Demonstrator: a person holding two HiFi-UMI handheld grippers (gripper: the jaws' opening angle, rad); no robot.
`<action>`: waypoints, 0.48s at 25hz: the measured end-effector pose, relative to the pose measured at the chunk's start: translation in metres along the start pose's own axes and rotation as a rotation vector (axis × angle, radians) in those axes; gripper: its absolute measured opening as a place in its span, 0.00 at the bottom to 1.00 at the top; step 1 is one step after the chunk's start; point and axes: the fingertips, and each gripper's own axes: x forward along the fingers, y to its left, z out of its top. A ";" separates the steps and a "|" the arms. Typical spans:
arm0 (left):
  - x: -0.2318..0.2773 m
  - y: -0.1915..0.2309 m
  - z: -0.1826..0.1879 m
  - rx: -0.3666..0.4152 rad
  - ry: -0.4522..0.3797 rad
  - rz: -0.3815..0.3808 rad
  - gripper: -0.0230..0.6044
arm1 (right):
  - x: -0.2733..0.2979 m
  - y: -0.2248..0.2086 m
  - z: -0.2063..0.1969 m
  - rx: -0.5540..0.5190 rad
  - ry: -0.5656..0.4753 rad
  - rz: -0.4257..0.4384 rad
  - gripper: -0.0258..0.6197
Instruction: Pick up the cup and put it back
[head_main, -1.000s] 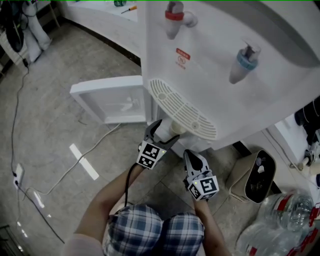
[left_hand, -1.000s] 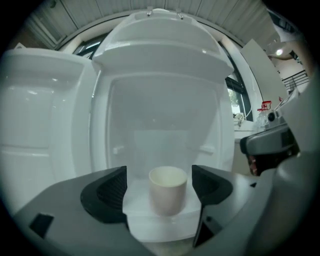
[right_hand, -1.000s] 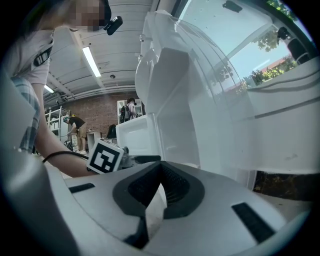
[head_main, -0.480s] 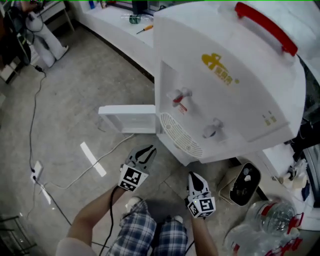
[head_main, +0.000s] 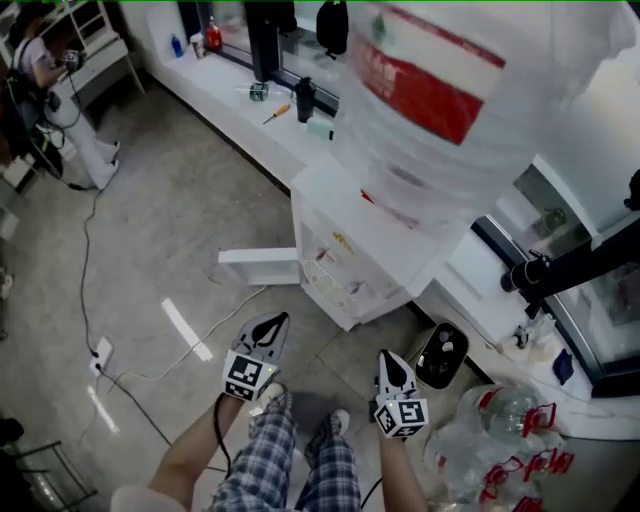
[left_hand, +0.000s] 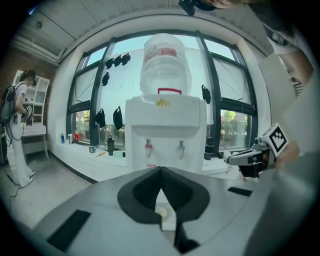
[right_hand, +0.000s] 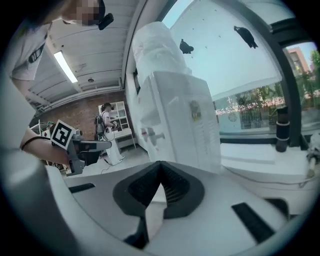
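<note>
- Grey stone floor (head_main: 150, 230) is spreading out under you, with your plaid trouser legs (head_main: 290, 460) showing at the bottom of the head view and a cable (head_main: 88, 240) trailing to a power strip (head_main: 102, 352).
- You're holding the left gripper (head_main: 275, 320) out in front. Its jaws have just been closing and are sitting clenched tip to tip with nothing between them.
- The right gripper (head_main: 386, 357) is hanging near it, same deal: jaws pressed together, gripping nothing.
- Both are pointing toward the white water dispenser (head_main: 335, 230), which is carrying a big bottle (head_main: 450, 110) on top. Its low door (head_main: 258, 268) is standing open on the left side in the head view.
- As for the cup (left_hand: 161, 212), a small cream round thing is peeking through the gap under the left jaw tips, low against the dispenser's front and well apart from both grippers. It's looking like the cup, but it's too small to be sure.
- Further back, a white counter (head_main: 250, 110) is running under the windows, and another person (head_main: 40, 60) is standing by a shelf.
</note>
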 end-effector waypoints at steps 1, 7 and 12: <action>-0.010 -0.001 0.022 0.000 -0.004 0.007 0.08 | -0.010 0.005 0.022 0.000 -0.003 0.002 0.07; -0.062 -0.015 0.156 -0.007 -0.054 0.005 0.08 | -0.074 0.015 0.148 -0.016 -0.046 -0.031 0.07; -0.087 -0.021 0.242 0.042 -0.111 -0.016 0.08 | -0.113 0.019 0.239 -0.036 -0.151 -0.078 0.07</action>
